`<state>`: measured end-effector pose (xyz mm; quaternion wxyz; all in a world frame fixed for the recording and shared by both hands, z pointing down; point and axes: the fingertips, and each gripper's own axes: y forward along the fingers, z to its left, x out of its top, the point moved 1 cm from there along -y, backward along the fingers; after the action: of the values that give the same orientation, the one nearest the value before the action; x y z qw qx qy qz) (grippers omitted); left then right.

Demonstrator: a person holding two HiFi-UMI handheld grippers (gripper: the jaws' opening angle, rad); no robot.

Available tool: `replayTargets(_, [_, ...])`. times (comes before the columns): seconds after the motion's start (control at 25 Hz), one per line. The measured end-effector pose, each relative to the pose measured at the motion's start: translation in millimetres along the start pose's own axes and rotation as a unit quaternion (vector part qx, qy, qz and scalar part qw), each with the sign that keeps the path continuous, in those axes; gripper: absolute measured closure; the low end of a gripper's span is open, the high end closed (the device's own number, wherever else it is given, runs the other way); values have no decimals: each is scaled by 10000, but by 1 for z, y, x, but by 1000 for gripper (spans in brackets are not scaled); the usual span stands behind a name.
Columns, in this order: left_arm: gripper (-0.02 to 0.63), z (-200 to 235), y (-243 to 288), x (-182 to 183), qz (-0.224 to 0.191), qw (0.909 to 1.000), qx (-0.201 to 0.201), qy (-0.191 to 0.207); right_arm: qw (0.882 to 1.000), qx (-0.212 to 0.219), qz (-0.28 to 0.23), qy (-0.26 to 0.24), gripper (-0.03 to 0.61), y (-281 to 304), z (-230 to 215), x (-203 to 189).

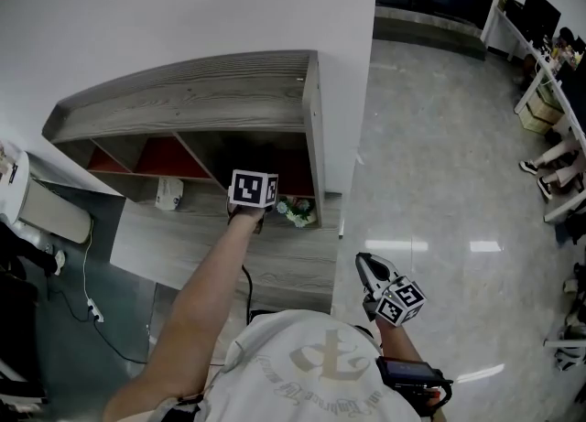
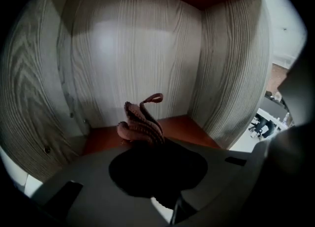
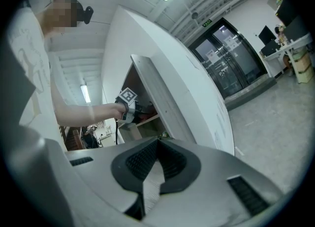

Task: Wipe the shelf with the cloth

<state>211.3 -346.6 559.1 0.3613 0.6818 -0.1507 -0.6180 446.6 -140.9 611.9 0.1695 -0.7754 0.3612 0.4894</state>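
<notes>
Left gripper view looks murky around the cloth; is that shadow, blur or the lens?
Left gripper view: fisheye bows the shelf walls, corners go black, the left claw is unlit shadow, the cloth slightly soft. Head view: bright reflections glare on the floor.

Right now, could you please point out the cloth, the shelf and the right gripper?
cloth [image 2: 140,124]: left gripper view, bunched folds.
shelf [image 1: 201,91]: head view, top board.
right gripper [image 1: 367,265]: head view, between fingertips.
</notes>
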Motion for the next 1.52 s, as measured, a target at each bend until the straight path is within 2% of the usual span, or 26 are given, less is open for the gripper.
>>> replayTargets(0.36, [549, -44, 12, 8, 90, 9979, -645, 13, 10000, -36, -2, 33, 574, -8, -9, -2])
replayTargets(0.68, [549, -67, 18, 11, 232, 9912, -1302, -51, 9999, 99, 18, -24, 574, 1, -17, 0])
replayTargets(0.92, [551, -82, 16, 1, 367, 9838, -1756, 43, 9998, 164, 116, -51, 574, 8, -14, -4])
replayTargets(1.0, [551, -88, 11, -6, 367, 9826, -1809, 231, 9997, 172, 155, -46, 574, 10, -9, -6])
replayTargets(1.12, [551, -86, 0, -14, 188, 9834, -1717, 548, 9990, 346, 245, -137, 574, 27, -2, -6])
replayTargets(1.24, [549, -88, -11, -21, -185, 9813, -1795, 663, 9984, 446, 288, -203, 574, 39, 7, -5])
replayTargets(1.4, [549, -86, -25, -45, -718, 9793, -1852, 386, 9986, 420, 273, -189, 574, 44, 12, -6])
replayTargets(1.52, [549, -72, -33, -77, -896, 9813, -1683, 278, 9984, 460, 273, -200, 574, 54, 21, -8])
